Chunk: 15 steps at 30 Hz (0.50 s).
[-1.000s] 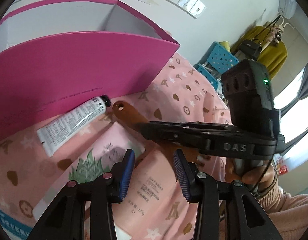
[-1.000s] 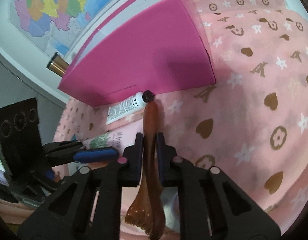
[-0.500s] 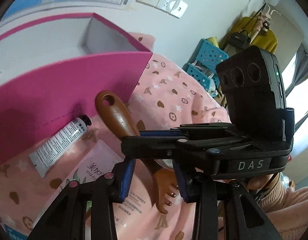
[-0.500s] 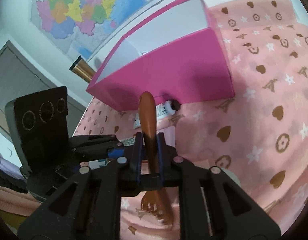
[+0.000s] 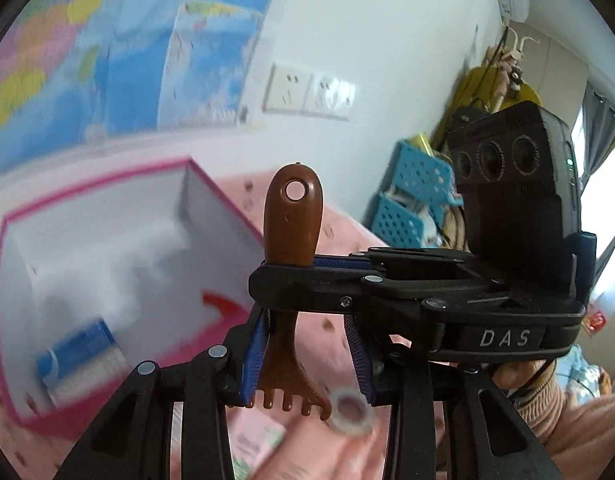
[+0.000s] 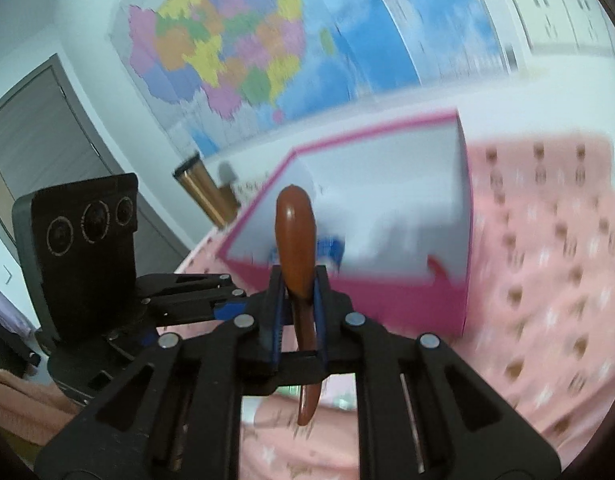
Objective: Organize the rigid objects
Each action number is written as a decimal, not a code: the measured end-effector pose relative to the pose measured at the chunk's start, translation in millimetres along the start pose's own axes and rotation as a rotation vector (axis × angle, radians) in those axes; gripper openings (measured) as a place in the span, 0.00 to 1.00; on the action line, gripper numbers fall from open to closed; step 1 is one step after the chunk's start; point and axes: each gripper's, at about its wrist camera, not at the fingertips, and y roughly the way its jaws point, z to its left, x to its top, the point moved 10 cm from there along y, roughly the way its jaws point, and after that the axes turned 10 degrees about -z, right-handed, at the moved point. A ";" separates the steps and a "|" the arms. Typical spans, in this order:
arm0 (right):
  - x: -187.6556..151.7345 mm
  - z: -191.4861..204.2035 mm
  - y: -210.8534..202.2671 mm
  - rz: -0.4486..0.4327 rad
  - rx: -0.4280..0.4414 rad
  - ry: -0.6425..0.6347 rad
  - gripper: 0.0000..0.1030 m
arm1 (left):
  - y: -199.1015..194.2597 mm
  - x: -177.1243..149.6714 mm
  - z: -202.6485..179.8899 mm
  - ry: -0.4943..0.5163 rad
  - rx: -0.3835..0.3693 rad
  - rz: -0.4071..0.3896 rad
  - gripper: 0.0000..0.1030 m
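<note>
Right claw (image 6: 298, 300) clamps brown scratcher (image 6: 295, 240), now lifted off desk, above pink box (image 6: 407, 300); left claw (image 5: 307, 360) narrow, empty. Drop-in next.

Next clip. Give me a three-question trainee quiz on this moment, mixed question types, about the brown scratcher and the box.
1. True or false: the right gripper has its jaws shut on the brown scratcher.
2. In the left wrist view, which end of the scratcher is uppermost? A) the handle end with the hole B) the pronged end C) neither, it lies flat on the cloth
3. Fill in: the pink box is open at the top and its inside walls are ___.

Key: 1 true; 2 A; 3 white.
</note>
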 end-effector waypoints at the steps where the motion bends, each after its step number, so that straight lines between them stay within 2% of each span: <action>1: 12.0 -0.7 3.4 -0.012 -0.005 -0.013 0.15 | 2.8 5.6 3.0 0.001 0.003 -0.003 0.36; 4: 32.1 -8.2 11.2 -0.025 -0.012 -0.027 0.15 | 15.5 24.9 19.9 -0.001 0.041 -0.011 0.36; 8: 52.3 -24.2 29.1 -0.029 -0.031 -0.035 0.15 | 33.2 31.5 34.8 -0.025 0.068 0.008 0.36; 15: 50.7 -57.5 59.5 0.031 -0.058 -0.003 0.15 | 71.2 24.4 64.7 -0.100 0.099 0.078 0.36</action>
